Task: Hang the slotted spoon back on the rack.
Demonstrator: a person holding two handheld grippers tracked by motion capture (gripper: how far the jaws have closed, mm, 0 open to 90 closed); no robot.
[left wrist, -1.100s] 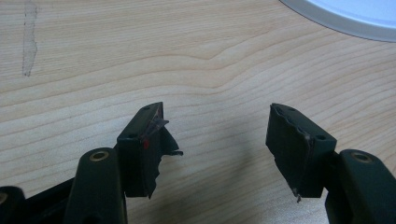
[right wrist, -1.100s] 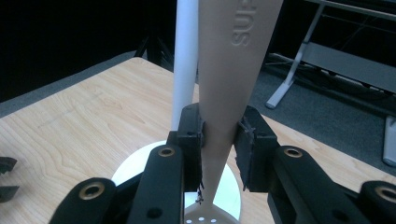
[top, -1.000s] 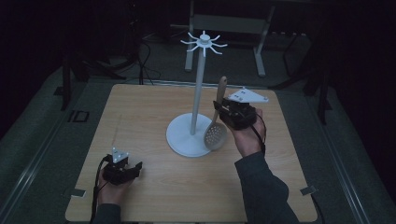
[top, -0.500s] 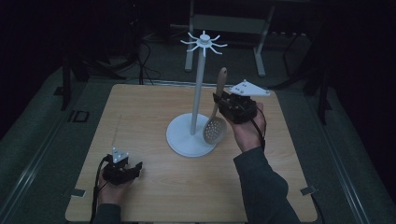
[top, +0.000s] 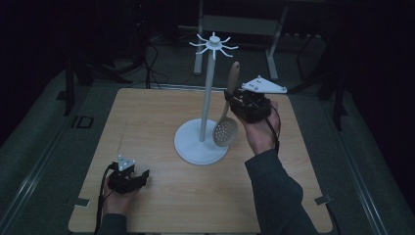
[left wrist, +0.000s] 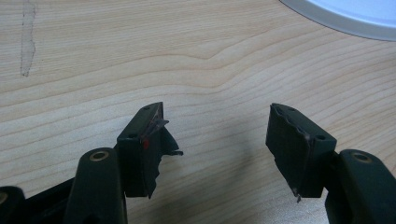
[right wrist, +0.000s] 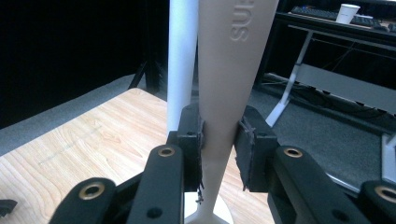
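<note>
A white utensil stand (top: pixel 209 88) with a round base (top: pixel 193 146) and a ring of hooks (top: pixel 214 44) on top rises from the middle of the wooden table (top: pixel 161 196). My right gripper (top: pixel 234 100) is shut on the handle of a beige slotted spoon (top: pixel 228 112), held upright just right of the pole with its perforated bowl hanging low. The right gripper view has the spoon handle (right wrist: pixel 229 70) pinched between the jaws, the pole (right wrist: pixel 183 56) right behind it. My left gripper (top: pixel 142 176) rests open near the table's front left; its pads (left wrist: pixel 144 144) have nothing between them.
A corner of the stand's white base (left wrist: pixel 355 16) lies ahead of the left gripper. Beyond the table's far edge stand a desk frame (top: pixel 240 24) and dark tripod legs (top: pixel 78 73). A white cup (right wrist: pixel 348 12) sits on a far desk.
My right gripper has lifted the spoon higher and a little closer to the pole. The left gripper has stayed put.
</note>
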